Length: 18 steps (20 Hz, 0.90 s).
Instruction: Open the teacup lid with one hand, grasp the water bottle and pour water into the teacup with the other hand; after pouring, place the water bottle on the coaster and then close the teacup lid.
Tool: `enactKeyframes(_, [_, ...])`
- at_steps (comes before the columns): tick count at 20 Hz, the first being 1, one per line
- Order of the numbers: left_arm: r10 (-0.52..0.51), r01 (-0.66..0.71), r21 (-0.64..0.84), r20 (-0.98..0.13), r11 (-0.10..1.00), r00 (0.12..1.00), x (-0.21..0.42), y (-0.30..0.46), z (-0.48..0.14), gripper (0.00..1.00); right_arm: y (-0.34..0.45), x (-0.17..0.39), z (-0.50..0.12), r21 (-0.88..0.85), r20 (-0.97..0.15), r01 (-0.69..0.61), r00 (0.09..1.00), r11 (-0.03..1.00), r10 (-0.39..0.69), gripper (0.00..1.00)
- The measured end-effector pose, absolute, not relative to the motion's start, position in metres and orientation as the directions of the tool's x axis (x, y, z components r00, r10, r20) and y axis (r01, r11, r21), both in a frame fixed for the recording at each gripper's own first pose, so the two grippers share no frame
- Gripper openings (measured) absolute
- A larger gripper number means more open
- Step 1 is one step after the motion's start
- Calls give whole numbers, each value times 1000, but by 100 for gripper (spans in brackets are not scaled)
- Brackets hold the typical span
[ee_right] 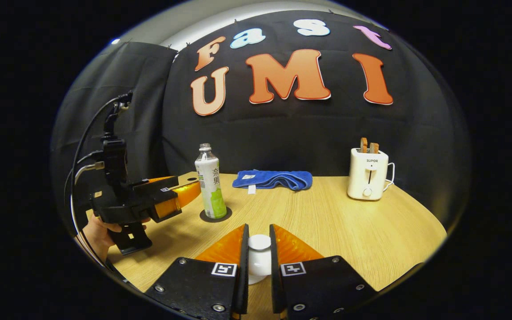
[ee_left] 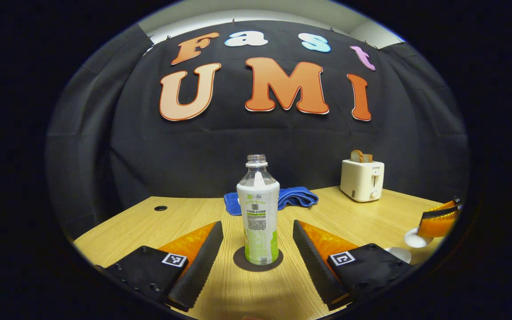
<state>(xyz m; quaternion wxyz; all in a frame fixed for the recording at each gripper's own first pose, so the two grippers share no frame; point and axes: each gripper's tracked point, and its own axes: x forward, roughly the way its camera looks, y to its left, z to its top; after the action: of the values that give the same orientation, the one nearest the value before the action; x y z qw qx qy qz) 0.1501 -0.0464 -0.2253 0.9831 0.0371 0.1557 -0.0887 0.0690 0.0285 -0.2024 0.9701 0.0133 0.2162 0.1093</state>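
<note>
An uncapped clear bottle (ee_left: 258,209) with a white and green label stands upright on a dark round coaster (ee_left: 242,263). My left gripper (ee_left: 257,224) is open, a finger on each side of the bottle with a gap on both sides. In the right gripper view the bottle (ee_right: 210,186) stands on the coaster (ee_right: 226,217) with the left gripper (ee_right: 188,189) beside it. My right gripper (ee_right: 258,227) is shut on the white teacup lid (ee_right: 259,243). The left gripper view shows the right gripper (ee_left: 438,218) holding that lid (ee_left: 415,240) just above the white teacup (ee_left: 401,254).
A blue cloth (ee_right: 274,179) lies folded at the back of the wooden table (ee_right: 349,226). A white toaster (ee_right: 368,174) with bread in its slots stands at the back right. A hand (ee_right: 98,233) holds the left gripper near the table's left edge.
</note>
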Motion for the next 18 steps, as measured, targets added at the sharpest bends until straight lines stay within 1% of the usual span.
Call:
enactKeyframes(1, [-152, 181, 71, -304, 981, 940, 145, -44, -222, 97, 30, 70, -206, 70, -421, -210, 880, 975, 219, 22])
enactKeyframes(2, [-147, 180, 88, -294, 980, 944, 140, -43, -220, 100, 34, 70, -209, 70, -424, -217, 877, 974, 226, 22])
enactKeyframes(5, [-145, 176, 92, -275, 980, 951, 127, -39, -214, 100, 45, 72, -215, 68, -429, -230, 872, 971, 236, 22])
enactKeyframes(6, [-133, 164, 93, -271, 982, 953, 123, -35, -212, 100, 50, 73, -217, 65, -428, -237, 871, 969, 242, 22])
enactKeyframes(8, [-68, 96, 98, -254, 991, 965, 117, -18, -212, 100, 58, 73, -222, 52, -436, -250, 865, 967, 247, 22])
enactKeyframes(9, [-53, 78, 94, -245, 992, 968, 112, -13, -211, 100, 59, 72, -227, 40, -447, -248, 862, 968, 239, 22])
enactKeyframes(10, [-45, 68, 88, -235, 994, 971, 108, -13, -212, 97, 60, 72, -230, 27, -450, -247, 862, 969, 233, 22])
enactKeyframes(11, [-37, 58, 86, -228, 995, 973, 106, -10, -211, 100, 62, 71, -233, 18, -455, -247, 861, 969, 228, 22])
enactKeyframes(12, [-33, 53, 85, -220, 995, 975, 105, -8, -208, 96, 62, 71, -234, 12, -456, -241, 862, 970, 220, 22])
enactKeyframes(13, [-30, 49, 87, -211, 995, 977, 104, -7, -206, 96, 61, 72, -234, 12, -452, -234, 866, 972, 214, 22])
enactKeyframes(14, [-27, 47, 91, -209, 995, 977, 103, -6, -205, 100, 61, 72, -235, 16, -450, -233, 867, 972, 215, 22])
enactKeyframes(18, [-30, 45, 65, -213, 997, 976, 98, -7, -205, 100, 60, 72, -239, 28, -447, -228, 868, 973, 216, 22])
